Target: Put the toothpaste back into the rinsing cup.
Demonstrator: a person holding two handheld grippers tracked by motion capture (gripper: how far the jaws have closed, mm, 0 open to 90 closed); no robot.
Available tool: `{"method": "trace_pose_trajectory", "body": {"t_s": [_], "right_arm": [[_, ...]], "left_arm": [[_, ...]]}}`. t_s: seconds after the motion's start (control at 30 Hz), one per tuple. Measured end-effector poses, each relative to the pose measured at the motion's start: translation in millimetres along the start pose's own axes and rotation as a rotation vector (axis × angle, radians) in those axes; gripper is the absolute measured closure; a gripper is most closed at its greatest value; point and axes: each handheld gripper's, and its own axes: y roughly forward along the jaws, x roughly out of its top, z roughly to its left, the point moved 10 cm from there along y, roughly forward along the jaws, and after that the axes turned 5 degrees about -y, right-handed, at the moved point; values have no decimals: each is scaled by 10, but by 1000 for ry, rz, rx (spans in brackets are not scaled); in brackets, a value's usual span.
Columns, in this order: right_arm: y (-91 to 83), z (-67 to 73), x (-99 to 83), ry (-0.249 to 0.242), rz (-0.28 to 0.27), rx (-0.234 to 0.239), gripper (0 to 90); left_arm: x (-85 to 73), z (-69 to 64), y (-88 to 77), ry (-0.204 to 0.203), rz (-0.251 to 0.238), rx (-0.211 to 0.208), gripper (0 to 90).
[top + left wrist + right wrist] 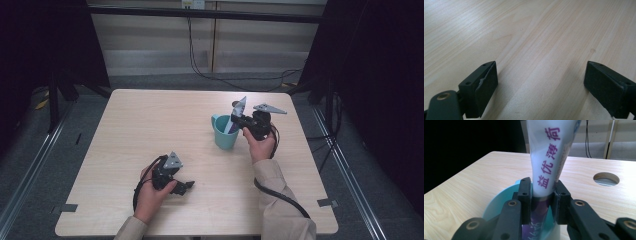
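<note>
1. High view, right of centre: the right gripper (239,121) pinches a white tube (235,116) with purple print. The tube's lower end sits inside a teal cup (224,134); its flat crimped end sticks up and out toward the upper right of the frame.
2. Right gripper view: both black jaws are pressed against the tube's (548,162) sides near mid-length, just above the cup's (499,202) rim. Purple characters run up the tube's length, so its long axis rises out of the cup, tilted rather than plumb.
3. Key relation: the tube lies directly between the right jaws, with the cup mouth straight below the grip. Judgement: the coming move runs along the tube's axis, either down and let go or a lift clear of the rim.
4. The left gripper (186,186) rests low at lower centre-left of the high view, well apart from the cup. Left gripper view: jaws spread wide over bare table (536,37), nothing between them.
5. The right hand is plainly nearer.
6. Risk, as judged: the leaning tube could tip the light cup.
</note>
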Motion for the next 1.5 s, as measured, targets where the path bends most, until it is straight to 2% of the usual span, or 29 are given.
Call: {"method": "trace_pose_trajectory", "body": {"t_s": [0.27, 1.13, 1.33, 1.37, 1.5], "right_arm": [[-33, -72, -29, 6, 3, -19, 696], [-23, -76, -25, -10, 14, -24, 625], [-27, -87, -34, -9, 20, -28, 566], [-25, -90, -41, -6, 24, -26, 529], [-25, -96, -55, -4, 34, -34, 483]], "left_arm": [[1, -1, 1, 1, -1, 1, 116], [1, -3, 2, 2, -1, 0, 115], [1, -5, 3, 1, -1, -2, 115], [1, -5, 3, 2, -1, -2, 115], [1, -4, 2, 2, -1, 0, 115]]}}
